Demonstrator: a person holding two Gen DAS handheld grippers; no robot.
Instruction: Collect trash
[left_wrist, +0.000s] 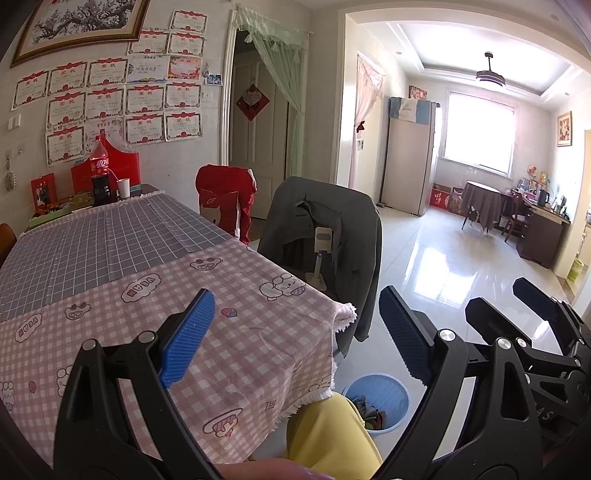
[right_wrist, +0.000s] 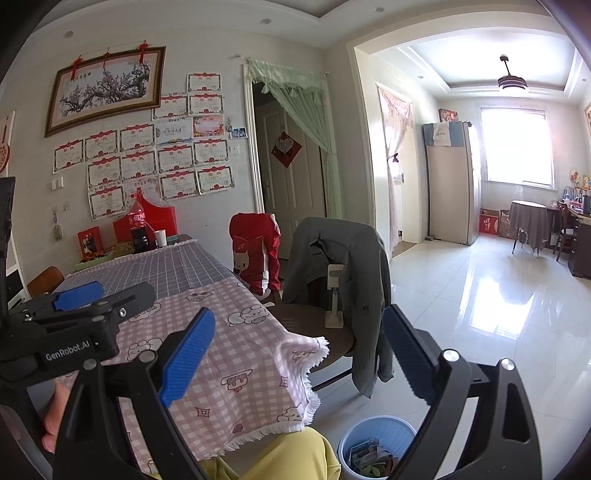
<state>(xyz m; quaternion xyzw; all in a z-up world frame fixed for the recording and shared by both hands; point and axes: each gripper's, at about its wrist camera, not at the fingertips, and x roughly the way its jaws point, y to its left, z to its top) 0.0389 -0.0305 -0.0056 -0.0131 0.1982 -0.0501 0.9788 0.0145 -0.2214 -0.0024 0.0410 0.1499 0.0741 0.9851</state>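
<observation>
Pink checked cloth is covering the near end of the tabletop in the left wrist view, with a grey-blue grid cloth lying beyond it. The left gripper is hanging over the cloth's corner with its jaws spread wide and nothing between the blue pads. Below that corner, a light blue bin is standing on the tiled floor, and trash is lying inside it, half hidden behind a yellow sleeve or trouser leg; which of the two I cannot tell. A grey jacket is draping over a chair just beside the tabletop, and the right gripper is showing at the right edge, its jaws parted as well. In the right wrist view, the right gripper is pointing past the fringed corner of the cloth with its jaws standing wide apart and empty. The bin is sitting on the floor near the bottom, holding what are probably paper wrappers. The left gripper is hovering over the tabletop at the left, held by a hand. A cola bottle and a white cup are standing at the far end.
</observation>
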